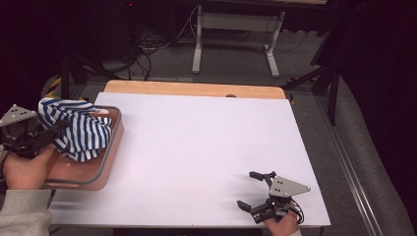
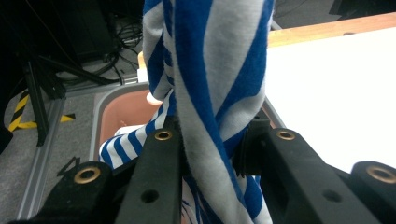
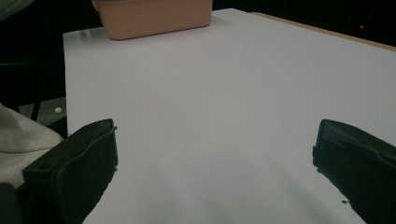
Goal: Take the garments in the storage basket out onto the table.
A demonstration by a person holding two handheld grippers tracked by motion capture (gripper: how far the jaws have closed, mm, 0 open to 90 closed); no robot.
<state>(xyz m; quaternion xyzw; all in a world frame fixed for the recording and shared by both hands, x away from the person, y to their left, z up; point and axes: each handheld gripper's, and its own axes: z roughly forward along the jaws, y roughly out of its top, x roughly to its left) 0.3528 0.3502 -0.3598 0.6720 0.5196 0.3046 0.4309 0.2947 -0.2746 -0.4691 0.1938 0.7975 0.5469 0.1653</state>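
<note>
A blue-and-white striped cloth (image 1: 78,129) hangs bunched over the pink bin (image 1: 110,160) at the table's left edge. My left gripper (image 1: 46,137) holds it from the left, lifted above the bin. In the left gripper view the striped cloth (image 2: 210,84) is pinched between the two black jaws, and my left gripper (image 2: 212,149) is shut on it. My right gripper (image 1: 253,191) rests near the table's front right corner. Its jaws stand wide apart with nothing between them, as the right gripper (image 3: 215,154) view also shows.
The white table top (image 1: 196,142) has a wooden strip (image 1: 194,89) along its far edge. The pink bin (image 3: 152,16) appears far off in the right gripper view. Beyond the table are a white desk frame (image 1: 236,34), cables and dark stands on a grey floor.
</note>
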